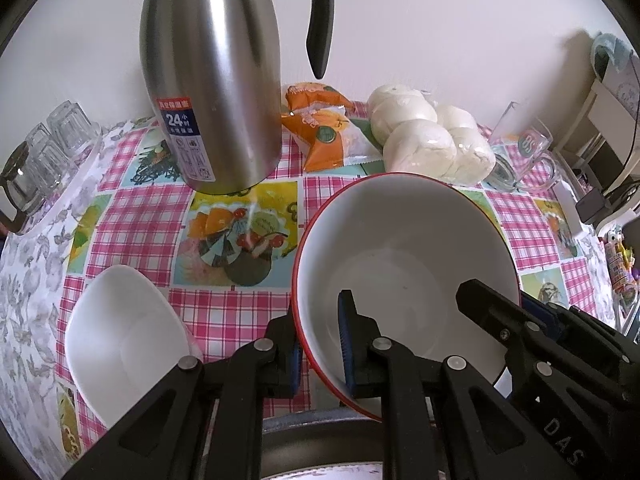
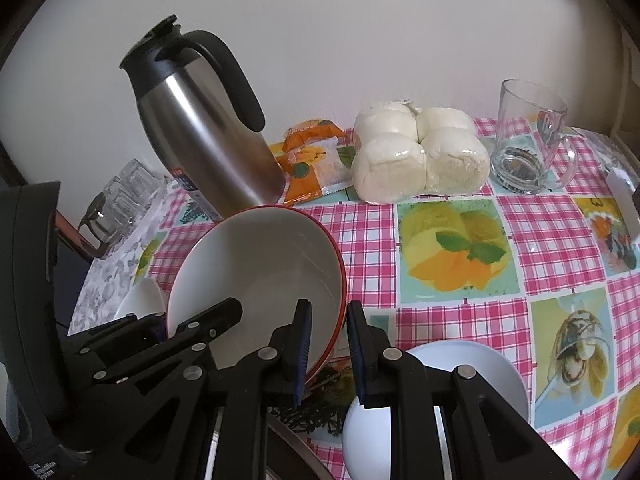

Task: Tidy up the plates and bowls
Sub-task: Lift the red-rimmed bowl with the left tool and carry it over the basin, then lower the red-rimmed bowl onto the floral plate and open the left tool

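Observation:
A large bowl [image 1: 404,248], white inside with a red rim, hangs tilted between both grippers. My left gripper [image 1: 320,346] is shut on its left wall, one blue pad inside and one outside. My right gripper [image 2: 329,350] is shut on the opposite wall of the same bowl [image 2: 260,264]. Each gripper shows in the other's view: the right gripper [image 1: 504,300] at the bowl's right rim, the left gripper [image 2: 192,316] at its left rim. A white bowl [image 1: 124,344] sits on the checked tablecloth to the left. A pale blue bowl [image 2: 472,380] sits under my right fingers.
At the back stand a steel thermos jug [image 1: 212,92], orange snack packets [image 1: 324,132], a bag of white buns [image 2: 420,156] and a glass mug [image 2: 528,140]. Upturned glasses [image 1: 48,152] crowd the far left edge. A grey metal rim [image 1: 320,428] lies below the held bowl.

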A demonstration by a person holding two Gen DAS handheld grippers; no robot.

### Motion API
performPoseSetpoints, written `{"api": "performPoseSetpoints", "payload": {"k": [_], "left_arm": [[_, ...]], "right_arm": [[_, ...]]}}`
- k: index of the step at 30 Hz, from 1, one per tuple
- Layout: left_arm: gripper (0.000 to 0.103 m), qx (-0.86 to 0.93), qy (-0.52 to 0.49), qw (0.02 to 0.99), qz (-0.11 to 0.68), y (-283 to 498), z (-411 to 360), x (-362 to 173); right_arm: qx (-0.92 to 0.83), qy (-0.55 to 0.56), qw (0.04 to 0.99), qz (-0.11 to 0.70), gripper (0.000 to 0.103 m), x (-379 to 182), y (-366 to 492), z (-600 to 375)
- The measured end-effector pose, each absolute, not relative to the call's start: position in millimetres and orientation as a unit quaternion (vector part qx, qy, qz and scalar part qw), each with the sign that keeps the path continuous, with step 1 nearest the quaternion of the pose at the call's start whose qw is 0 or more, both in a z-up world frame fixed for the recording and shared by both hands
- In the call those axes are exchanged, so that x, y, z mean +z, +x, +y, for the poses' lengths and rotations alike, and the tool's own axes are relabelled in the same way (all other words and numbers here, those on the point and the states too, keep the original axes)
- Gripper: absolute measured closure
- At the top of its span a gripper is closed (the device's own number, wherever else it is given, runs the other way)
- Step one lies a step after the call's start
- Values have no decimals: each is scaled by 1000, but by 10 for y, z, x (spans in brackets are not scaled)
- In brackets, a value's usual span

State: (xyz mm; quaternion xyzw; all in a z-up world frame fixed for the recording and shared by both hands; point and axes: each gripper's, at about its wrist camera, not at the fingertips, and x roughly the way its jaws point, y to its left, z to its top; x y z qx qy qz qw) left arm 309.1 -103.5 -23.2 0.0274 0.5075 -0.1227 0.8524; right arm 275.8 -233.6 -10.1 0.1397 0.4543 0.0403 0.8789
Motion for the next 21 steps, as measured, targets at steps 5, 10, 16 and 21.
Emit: {"api": "performPoseSetpoints", "payload": {"k": [5, 10, 16, 21], "left_arm": [[87, -123, 27, 854, 504, 3058, -1045, -165], [87, -123, 25, 857, 499, 3015, -1042, -63], [87, -126, 16, 863, 489, 2900, -1009, 135], [87, -132, 10, 868, 478, 2779, -969, 321]], "right_arm": [[41, 139, 882, 449, 83, -51, 2727, -2343], [40, 138, 885, 443, 83, 29, 2683, -2344], [41, 133, 892, 430, 83, 223, 2563, -2328], [39, 123, 899, 418, 83, 437, 2406, -2292]]}}
